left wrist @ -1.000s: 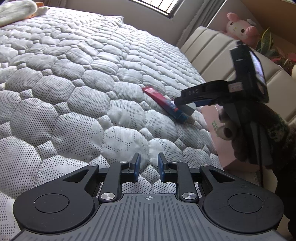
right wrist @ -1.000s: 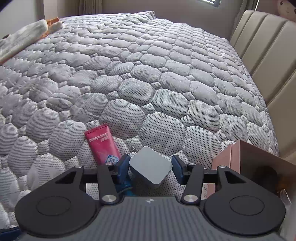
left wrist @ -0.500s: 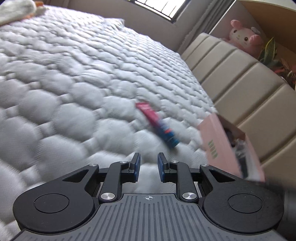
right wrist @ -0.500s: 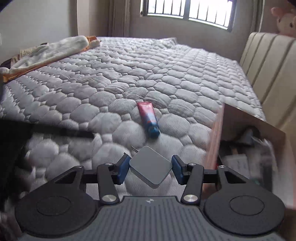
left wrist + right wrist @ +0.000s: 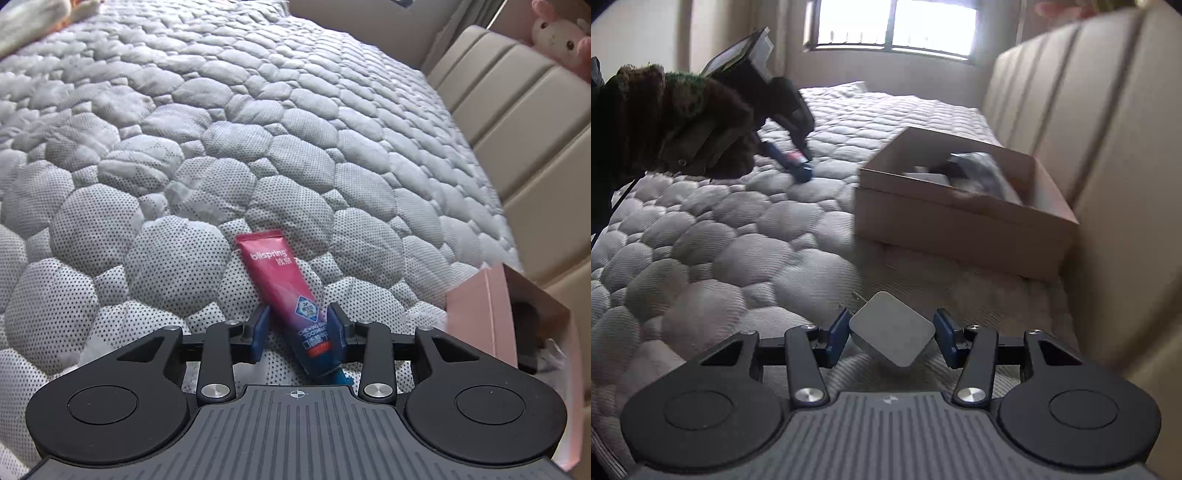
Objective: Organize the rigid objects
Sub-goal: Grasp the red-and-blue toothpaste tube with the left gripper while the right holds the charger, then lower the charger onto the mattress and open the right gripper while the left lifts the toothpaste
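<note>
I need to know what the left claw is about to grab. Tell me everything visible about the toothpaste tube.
The toothpaste tube is a soft-looking red tube shading to blue at the cap end, with white lettering and a blue badge. It lies flat on the quilted grey mattress, crimped end away from the camera, cap end toward it. The left claw, whose jaws have just been opening, straddles its lower half; the right pad looks to be against it, the left pad stands clear. The pink box sits apart, to its right.
</note>
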`<state>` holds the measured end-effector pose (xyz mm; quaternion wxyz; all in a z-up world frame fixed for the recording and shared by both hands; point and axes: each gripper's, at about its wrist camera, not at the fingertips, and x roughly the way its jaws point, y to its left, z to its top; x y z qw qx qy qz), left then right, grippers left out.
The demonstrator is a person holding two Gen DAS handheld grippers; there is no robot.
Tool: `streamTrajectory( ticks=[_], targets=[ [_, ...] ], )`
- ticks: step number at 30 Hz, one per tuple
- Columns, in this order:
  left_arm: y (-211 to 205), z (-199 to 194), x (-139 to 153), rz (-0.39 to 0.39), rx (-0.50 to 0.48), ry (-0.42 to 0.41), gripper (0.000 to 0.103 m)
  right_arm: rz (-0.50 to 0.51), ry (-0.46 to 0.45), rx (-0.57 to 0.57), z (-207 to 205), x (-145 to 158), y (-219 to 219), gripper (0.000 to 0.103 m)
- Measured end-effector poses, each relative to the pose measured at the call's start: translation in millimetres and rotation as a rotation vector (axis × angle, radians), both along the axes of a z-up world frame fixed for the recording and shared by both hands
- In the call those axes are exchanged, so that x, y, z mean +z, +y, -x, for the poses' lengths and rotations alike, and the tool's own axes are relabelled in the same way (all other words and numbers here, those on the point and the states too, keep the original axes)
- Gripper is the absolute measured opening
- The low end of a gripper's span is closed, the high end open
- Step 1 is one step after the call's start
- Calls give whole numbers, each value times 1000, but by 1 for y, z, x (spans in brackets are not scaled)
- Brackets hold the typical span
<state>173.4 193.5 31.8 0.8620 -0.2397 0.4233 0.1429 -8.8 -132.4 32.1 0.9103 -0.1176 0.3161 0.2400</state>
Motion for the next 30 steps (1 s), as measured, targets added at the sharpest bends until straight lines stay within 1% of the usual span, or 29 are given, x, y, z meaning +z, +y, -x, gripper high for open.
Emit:
streamTrajectory(
  ticks=[4, 6, 8, 10, 13, 15, 18, 19, 20, 21, 22, 25, 30],
  targets=[
    [-15, -10, -4, -70, 11, 44, 44, -9, -18, -9, 1, -6, -12, 50],
    [-22, -12, -6, -114, 11, 45, 44, -15, -23, -26, 3, -6, -14, 50],
    [-25, -12, -6, -156, 10, 32, 42, -36, -20, -35, 6, -4, -19, 50],
    [-27, -11, -6, -178, 1, 22, 41, -56, -26, -44, 10, 0, -24, 50],
    [-32, -5, -5, -239, -36, -5, 34, -72, -36, -58, 17, 4, -32, 50],
    [-35, 2, -3, -265, -69, -21, 32, -78, -35, -67, 20, 5, -37, 50],
    [-34, 20, 1, -244, -99, -37, 28, -83, -30, -76, 23, 5, -42, 50],
    [-35, 29, 4, -235, -112, -46, 22, -85, -29, -79, 24, 5, -43, 50],
    [-37, 38, 8, -230, -130, -60, 18, -88, -27, -84, 25, 5, -44, 50],
    [-40, 49, 13, -226, -154, -75, 18, -93, -23, -88, 25, 5, -45, 50],
    [-45, 61, 18, -226, -179, -91, 13, -98, -19, -90, 26, 5, -46, 50],
    [-60, 96, 27, -212, -262, -129, 13, -101, -16, -94, 28, 6, -46, 50],
    [-78, 145, 28, -107, -331, -161, 13, -91, -23, -94, 32, 5, -42, 50]
  ],
)
